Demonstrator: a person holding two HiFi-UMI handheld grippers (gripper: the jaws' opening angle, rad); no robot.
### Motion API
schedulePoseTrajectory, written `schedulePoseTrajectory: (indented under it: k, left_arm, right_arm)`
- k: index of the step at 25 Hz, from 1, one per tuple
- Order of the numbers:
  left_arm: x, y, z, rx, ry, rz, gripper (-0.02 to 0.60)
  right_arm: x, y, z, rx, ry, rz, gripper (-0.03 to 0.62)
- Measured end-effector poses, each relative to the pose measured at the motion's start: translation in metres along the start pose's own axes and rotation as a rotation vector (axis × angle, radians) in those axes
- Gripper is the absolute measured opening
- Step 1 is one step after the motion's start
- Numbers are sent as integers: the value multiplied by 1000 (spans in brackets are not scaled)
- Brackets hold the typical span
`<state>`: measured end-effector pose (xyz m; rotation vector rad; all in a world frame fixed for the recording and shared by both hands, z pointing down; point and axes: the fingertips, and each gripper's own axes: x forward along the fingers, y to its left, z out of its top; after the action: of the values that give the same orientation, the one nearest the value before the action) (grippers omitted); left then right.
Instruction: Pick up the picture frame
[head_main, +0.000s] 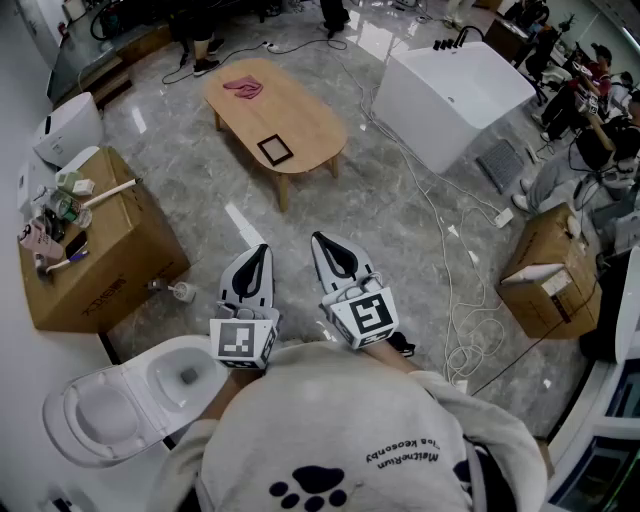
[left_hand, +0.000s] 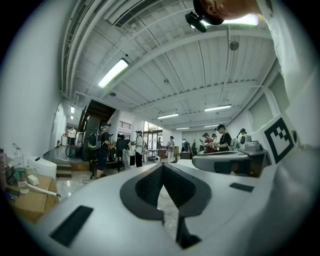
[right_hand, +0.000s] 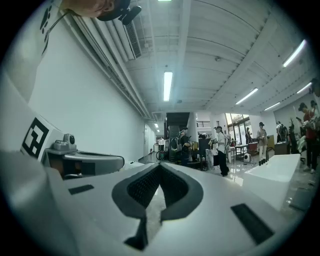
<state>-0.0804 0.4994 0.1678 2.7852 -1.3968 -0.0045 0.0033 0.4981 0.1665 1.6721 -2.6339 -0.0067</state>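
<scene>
Stood well short of picture frame (head_main: 275, 149) at near edge of tabletop (head_main: 290, 105), left tool (head_main: 259, 254) and right tool (head_main: 323, 244) closed tight, empty; likely needed approaching, then opening.

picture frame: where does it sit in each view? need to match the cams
Head view: picture frame lies on the wooden table, at its nearer end.
Left gripper view: not in it.
Right gripper view: not in it.
Shared landmark: white tub, upper right in head view, right edge in right gripper view.
</scene>
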Motion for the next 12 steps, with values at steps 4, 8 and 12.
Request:
schedulePoseTrajectory:
  k: [4,8,12]
  left_arm:
    - [2,12,1,-2,-1,-2,8]
    - [4,23,2,1,-1,-5,8]
    - [4,35,2,-3,-9,-22,8]
  right_arm:
    - [12,4,5,-17,-6,-2,8]
    - [22,8,5,-15,-9,-11,8]
    - [31,12,1,5,-5,-34,8]
